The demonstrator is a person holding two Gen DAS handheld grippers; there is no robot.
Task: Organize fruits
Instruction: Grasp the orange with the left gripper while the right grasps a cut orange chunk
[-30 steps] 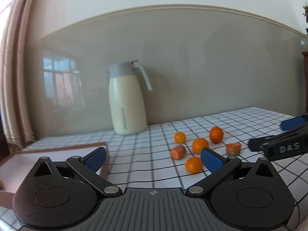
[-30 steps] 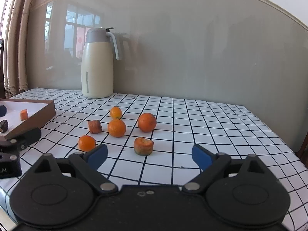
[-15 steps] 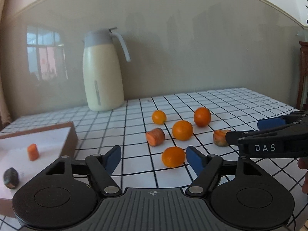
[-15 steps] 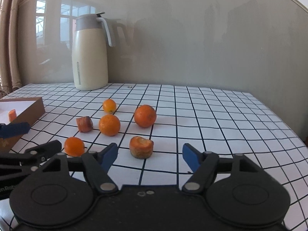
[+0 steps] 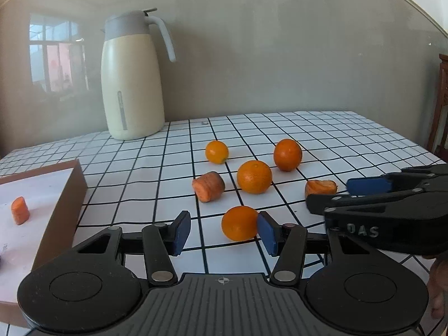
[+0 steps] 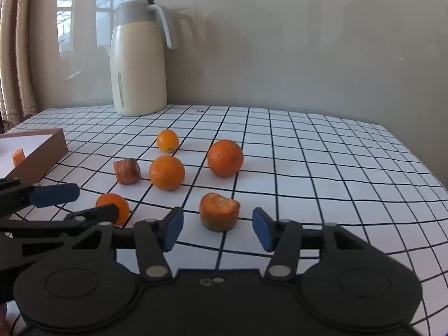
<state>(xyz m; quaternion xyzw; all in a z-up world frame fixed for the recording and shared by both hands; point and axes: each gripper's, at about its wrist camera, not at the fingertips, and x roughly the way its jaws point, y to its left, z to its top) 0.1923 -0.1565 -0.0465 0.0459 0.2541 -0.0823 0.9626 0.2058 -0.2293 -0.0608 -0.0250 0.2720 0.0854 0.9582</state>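
Note:
Several oranges and two carrot chunks lie on the checked tablecloth. My left gripper (image 5: 224,233) is open, with the nearest orange (image 5: 240,223) between its fingers, touching the right pad (image 5: 266,233); that orange also shows in the right wrist view (image 6: 113,207). My right gripper (image 6: 217,229) is open, with a carrot stub (image 6: 219,215) just ahead between its fingers; the stub also shows in the left wrist view (image 5: 320,188). Another carrot chunk (image 5: 208,186) and three oranges (image 5: 254,177) (image 5: 287,154) (image 5: 217,151) lie behind.
A brown tray (image 5: 67,196) with a white inside stands at the left and holds a carrot piece (image 5: 20,210). A cream thermos jug (image 5: 131,84) stands at the back by the wall. The table's right edge (image 6: 425,156) drops off.
Both grippers have moved forward and down toward the fruit. The left one now brackets the nearest orange, and the right one has closed in on the carrot stub.

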